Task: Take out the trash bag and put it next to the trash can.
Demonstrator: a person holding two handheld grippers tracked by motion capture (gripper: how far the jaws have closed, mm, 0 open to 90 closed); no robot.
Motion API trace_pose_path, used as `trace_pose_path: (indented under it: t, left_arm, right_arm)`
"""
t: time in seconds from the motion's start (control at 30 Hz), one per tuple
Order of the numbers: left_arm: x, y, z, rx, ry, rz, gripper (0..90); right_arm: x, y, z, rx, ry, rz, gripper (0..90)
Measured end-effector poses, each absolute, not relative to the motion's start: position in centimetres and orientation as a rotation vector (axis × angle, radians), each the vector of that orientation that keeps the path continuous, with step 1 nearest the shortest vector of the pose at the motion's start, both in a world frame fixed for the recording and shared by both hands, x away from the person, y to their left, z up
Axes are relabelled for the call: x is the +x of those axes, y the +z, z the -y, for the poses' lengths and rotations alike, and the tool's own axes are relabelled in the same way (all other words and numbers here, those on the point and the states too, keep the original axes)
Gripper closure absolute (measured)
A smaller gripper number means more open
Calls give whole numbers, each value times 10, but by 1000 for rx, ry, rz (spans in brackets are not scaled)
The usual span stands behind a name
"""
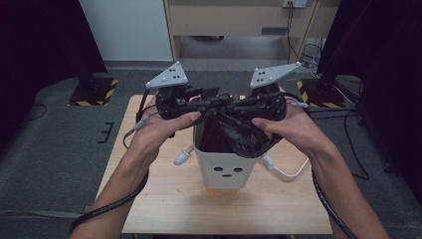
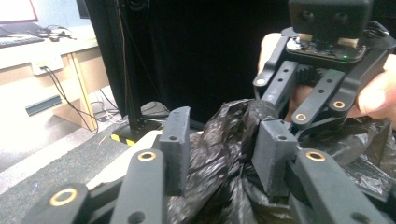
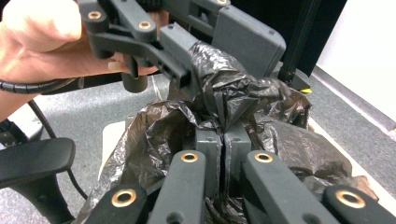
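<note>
A white bin [image 1: 226,172] with a small face on its front stands mid-table, lined with a black plastic bag [image 1: 234,134]. Both hands hold their grippers just above the bin, tips meeting over it. My right gripper [image 3: 223,140] is shut on a thin fold of the bag [image 3: 261,135], its fingers pressed together; it shows across from the left one [image 2: 261,106] and from above [image 1: 236,105]. My left gripper [image 2: 222,149] stands open with a twisted bunch of bag [image 2: 219,140] between its spread jaws. It also appears from the right gripper view [image 3: 212,46] and from above [image 1: 214,99].
The wooden table [image 1: 159,199] carries white cable ends left [image 1: 183,157] and right [image 1: 286,172] of the bin. Black gripper cables trail along both forearms. Grey floor surrounds the table, with black stands on hazard-striped bases [image 1: 94,92] at the back.
</note>
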State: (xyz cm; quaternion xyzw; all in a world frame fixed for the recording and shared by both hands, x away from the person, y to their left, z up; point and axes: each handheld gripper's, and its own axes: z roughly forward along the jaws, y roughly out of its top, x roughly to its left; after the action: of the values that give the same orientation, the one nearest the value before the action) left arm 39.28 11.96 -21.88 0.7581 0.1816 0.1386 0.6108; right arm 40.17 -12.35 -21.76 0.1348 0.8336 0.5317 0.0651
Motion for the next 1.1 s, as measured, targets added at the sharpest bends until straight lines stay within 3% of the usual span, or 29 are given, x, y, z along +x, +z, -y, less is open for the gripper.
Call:
trace_pose_path:
  t: [0.6,0.83,0.93,1.1]
  left_arm:
    - [395,-224,-137,1728,323,-472,379]
    - [394,-231,-127,1742,273,-477,221]
    - [395,-233,-119,1739,250,-469,191]
    - [400,-237,-113,1736,233,-461,216]
  right_arm:
    - [402,-212,142,431,1634,-2466,891]
    - [404,-206,143,489,1645,-2402,892]
    - [404,-205,140,489,1644,-2396,893]
    - [402,-199,134,480,1671,-2381,893]
